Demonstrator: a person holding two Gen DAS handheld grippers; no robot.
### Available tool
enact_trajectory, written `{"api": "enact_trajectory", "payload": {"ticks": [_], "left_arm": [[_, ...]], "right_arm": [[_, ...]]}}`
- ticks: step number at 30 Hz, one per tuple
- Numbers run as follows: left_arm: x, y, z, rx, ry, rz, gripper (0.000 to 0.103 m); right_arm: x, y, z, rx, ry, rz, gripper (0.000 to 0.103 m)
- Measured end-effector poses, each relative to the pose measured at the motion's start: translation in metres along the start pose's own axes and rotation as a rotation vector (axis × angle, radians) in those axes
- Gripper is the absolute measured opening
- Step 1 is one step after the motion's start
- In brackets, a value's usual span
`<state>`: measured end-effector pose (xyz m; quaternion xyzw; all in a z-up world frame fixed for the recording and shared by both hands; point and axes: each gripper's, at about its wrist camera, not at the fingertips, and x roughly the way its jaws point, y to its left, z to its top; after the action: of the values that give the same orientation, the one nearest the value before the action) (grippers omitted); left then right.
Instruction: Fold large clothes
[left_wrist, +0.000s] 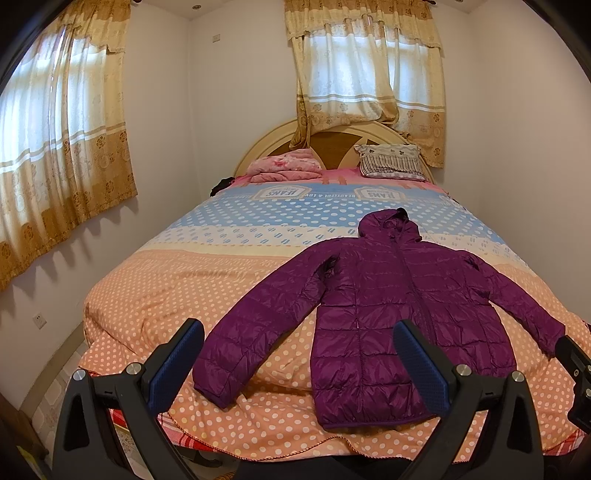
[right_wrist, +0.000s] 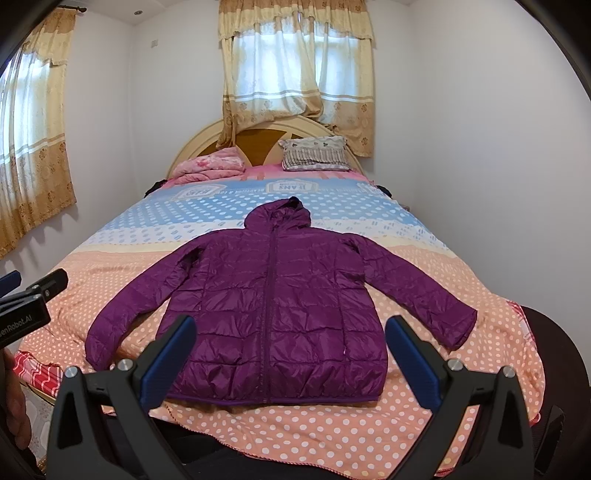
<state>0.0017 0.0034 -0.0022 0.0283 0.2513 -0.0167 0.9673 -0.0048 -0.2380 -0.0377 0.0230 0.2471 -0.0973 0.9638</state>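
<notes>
Right wrist view: right gripper (right_wrist: 290, 363) fingers spread wide, empty — left gripper (left_wrist: 299, 363) likewise. Purple puffer jacket (right_wrist: 273, 295) flat on bed (right_wrist: 332, 428), zipped, sleeves splayed. Likely light, soft, slippery — pinch hem corners or cuffs.

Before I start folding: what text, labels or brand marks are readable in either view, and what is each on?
"JEANS": badge print on the bedspread, upside down in the left wrist view.
"BEAUTIFUL & LOV...": band between the badges, upside down, cut off.
"...enRobot.AI": left hand-held gripper, start cut off.
Smaller badge lines: too small to read.
Purple jacket: no text visible.
</notes>
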Motion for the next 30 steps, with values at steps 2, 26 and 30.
{"api": "enact_trajectory", "payload": {"ticks": [2, 26, 30], "left_arm": [[0.0003, 0.0007, 0.0006, -0.003, -0.001, 0.003, 0.102], [0.0017, 0.0030, 0.0040, -0.009, 0.000, -0.003, 0.102], [0.0027, 0.0038, 0.0042, -0.012, 0.001, -0.004, 0.102]], "right_arm": [[0.0005, -0.0007, -0.0001, 0.002, -0.002, 0.000, 0.103], [0.0029, -0.0046, -0.0011, 0.015, -0.004, -0.004, 0.103], [0.0038, -0.0041, -0.0008, 0.021, 0.003, -0.002, 0.103]]}}
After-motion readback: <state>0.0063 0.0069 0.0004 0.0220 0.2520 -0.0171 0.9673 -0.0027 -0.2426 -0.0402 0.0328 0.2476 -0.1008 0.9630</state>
